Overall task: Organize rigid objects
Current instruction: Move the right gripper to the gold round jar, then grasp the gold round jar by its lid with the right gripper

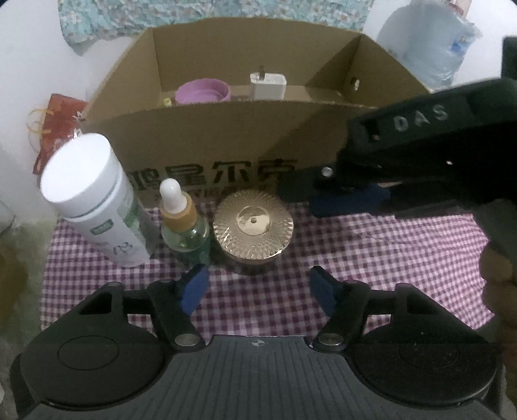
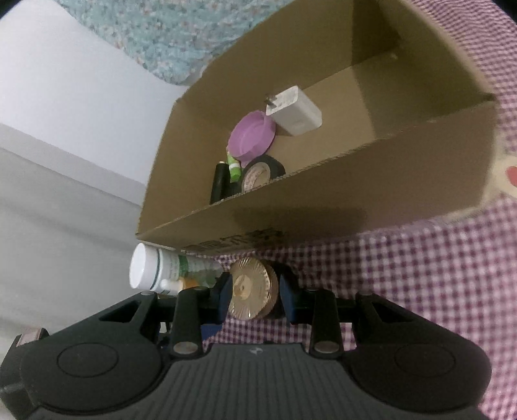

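Observation:
A gold-lidded jar [image 1: 253, 228] stands on the checked cloth before a cardboard box [image 1: 226, 135], next to a dropper bottle [image 1: 183, 223] and a white bottle [image 1: 93, 200]. My left gripper [image 1: 258, 290] is open and empty, just short of the jar. My right gripper [image 1: 297, 190] comes in from the right, beside the jar and apart from it. In the right wrist view the jar [image 2: 250, 290] shows between the right gripper's [image 2: 255, 294] fingers, which are open. The box [image 2: 323, 200] holds a purple lid [image 2: 252, 135], a white charger [image 2: 295, 111], a tape roll [image 2: 258, 171] and small tubes.
A red pouch [image 1: 55, 129] lies left of the box. A plastic bag [image 1: 433, 48] stands at the back right. Flowered fabric [image 1: 194, 13] hangs behind the box. The checked cloth [image 1: 371, 258] covers the table.

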### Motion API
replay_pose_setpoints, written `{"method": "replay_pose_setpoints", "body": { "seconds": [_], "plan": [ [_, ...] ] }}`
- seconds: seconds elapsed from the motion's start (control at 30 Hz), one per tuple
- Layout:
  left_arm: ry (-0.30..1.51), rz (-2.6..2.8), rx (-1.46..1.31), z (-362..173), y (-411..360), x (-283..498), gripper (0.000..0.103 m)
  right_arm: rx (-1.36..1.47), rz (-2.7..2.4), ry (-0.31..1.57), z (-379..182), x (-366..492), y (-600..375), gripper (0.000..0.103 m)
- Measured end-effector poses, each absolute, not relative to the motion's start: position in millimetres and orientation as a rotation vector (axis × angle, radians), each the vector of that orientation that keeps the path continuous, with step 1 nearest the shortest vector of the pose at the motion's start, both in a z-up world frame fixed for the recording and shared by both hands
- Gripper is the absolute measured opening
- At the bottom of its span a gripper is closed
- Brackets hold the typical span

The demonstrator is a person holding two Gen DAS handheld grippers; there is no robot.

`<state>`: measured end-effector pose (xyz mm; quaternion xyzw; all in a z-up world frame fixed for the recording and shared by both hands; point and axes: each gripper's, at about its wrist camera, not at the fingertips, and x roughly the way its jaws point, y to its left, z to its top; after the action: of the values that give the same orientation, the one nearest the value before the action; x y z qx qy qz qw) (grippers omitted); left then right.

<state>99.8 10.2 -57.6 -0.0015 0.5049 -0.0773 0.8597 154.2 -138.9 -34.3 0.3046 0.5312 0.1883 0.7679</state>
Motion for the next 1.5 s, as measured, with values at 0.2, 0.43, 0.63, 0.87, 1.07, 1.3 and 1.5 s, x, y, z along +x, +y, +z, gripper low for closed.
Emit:
{"method": "replay_pose_setpoints", "body": {
  "seconds": [0.2, 0.43, 0.63, 0.87, 1.07, 1.3, 1.5],
  "plan": [
    [1.061, -0.159, -0.018, -65.1, 10.3, 104.4, 0.067, 0.628, 0.419, 1.189, -48.2, 169.9, -128.5, 0.035],
    [1.046, -0.189, -0.011, -67.5, 3.0, 106.9, 0.064, 0.583, 0.445, 1.215, -51.0, 175.5, -116.5, 0.035],
    [1.037, -0.220, -0.007, -66.9, -1.5, 107.9, 0.064, 0.585, 0.438, 1.227, -48.6, 170.4, -122.9, 0.035],
    [1.022, -0.279, 0.030, -64.4, -23.7, 107.3, 0.064, 0.601, 0.391, 1.221, -46.7, 158.0, -145.3, 0.035],
    [1.010, -0.351, 0.057, -61.7, -46.3, 107.6, 0.064, 0.626, 0.330, 1.206, -45.5, 142.8, -172.3, 0.036],
    [1.010, -0.338, 0.076, -58.1, -51.3, 112.0, 0.064, 0.677, 0.315, 1.198, -47.0, 135.3, -189.6, 0.035],
    [1.052, -0.298, 0.088, -68.0, -49.9, 129.2, 0.064, 0.688, 0.306, 1.208, -53.0, 135.7, -185.6, 0.039]
  ]
}}
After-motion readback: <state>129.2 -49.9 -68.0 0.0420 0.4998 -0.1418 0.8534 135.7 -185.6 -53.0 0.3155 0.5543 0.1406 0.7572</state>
